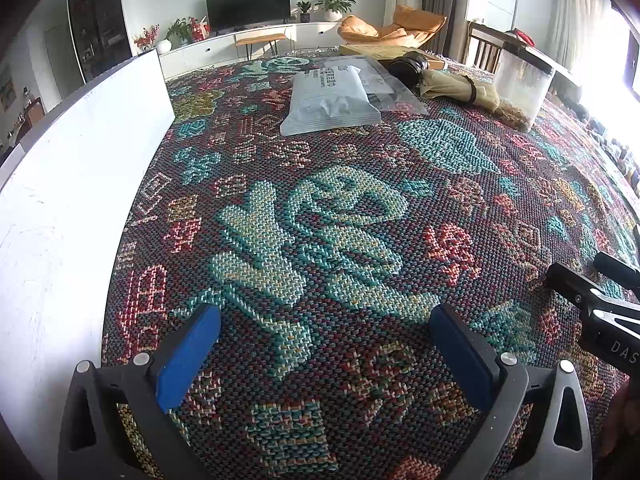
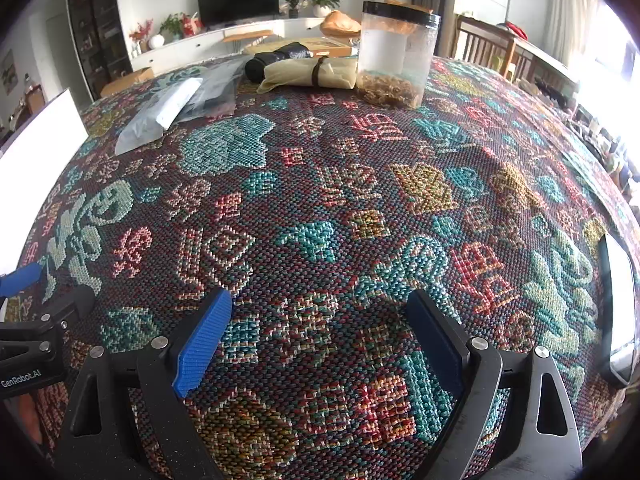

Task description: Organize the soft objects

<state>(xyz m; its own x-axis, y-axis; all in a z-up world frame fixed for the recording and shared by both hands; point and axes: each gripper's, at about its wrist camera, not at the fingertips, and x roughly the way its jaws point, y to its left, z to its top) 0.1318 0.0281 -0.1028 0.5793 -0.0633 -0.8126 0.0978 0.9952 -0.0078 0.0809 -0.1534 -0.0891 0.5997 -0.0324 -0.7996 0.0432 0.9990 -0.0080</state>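
Note:
My left gripper is open over the woven patterned tablecloth, with nothing between its blue pads. My right gripper is open too and holds nothing. The soft items lie at the far side of the table. They are a grey soft package, clear plastic bags, a beige rolled cloth bundle tied with a dark band, and a black roll. The right wrist view shows the grey package, the beige bundle and the black roll. Both grippers are well short of them.
A clear jar with a black lid and brown contents stands next to the beige bundle. A white board stands upright along the table's left side. A flat white device lies at the right edge. Cardboard lies behind the items.

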